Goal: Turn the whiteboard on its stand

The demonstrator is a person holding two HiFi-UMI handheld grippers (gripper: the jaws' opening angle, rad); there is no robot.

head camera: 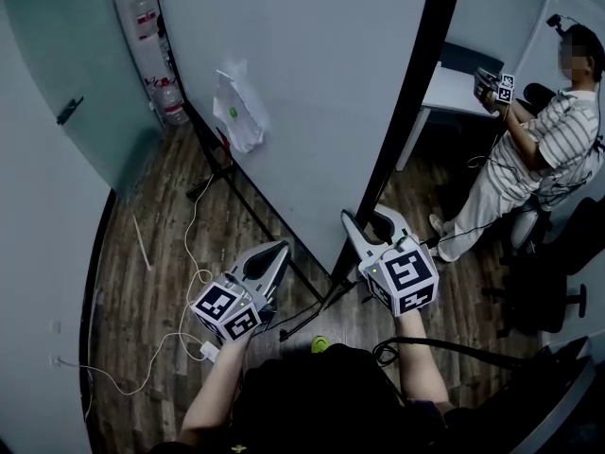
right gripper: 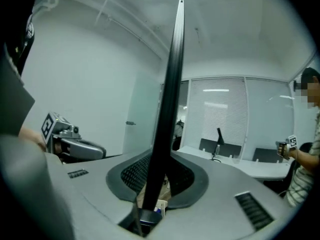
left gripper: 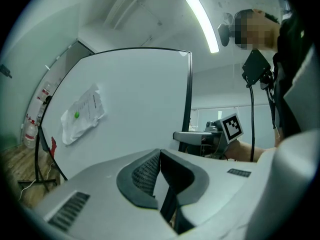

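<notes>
The whiteboard [head camera: 312, 83] stands upright on its black stand [head camera: 236, 192], with its white face [left gripper: 135, 104] toward my left side. My right gripper [head camera: 369, 216] straddles the board's black side frame [head camera: 416, 74]. In the right gripper view that frame [right gripper: 170, 84] runs up between the jaws, and my right gripper [right gripper: 160, 156] is shut on it. My left gripper [head camera: 280, 248] hovers just in front of the white face, near the lower edge. Its tips meet [left gripper: 160, 152] with nothing between them.
A papers-filled plastic sleeve [head camera: 236, 112] hangs on the board under a green magnet. White cables [head camera: 189, 282] trail over the wooden floor. Bottles [head camera: 170, 102] stand by the glass wall. A seated person [head camera: 539, 149] holds grippers beside a desk [head camera: 454, 88] at the right.
</notes>
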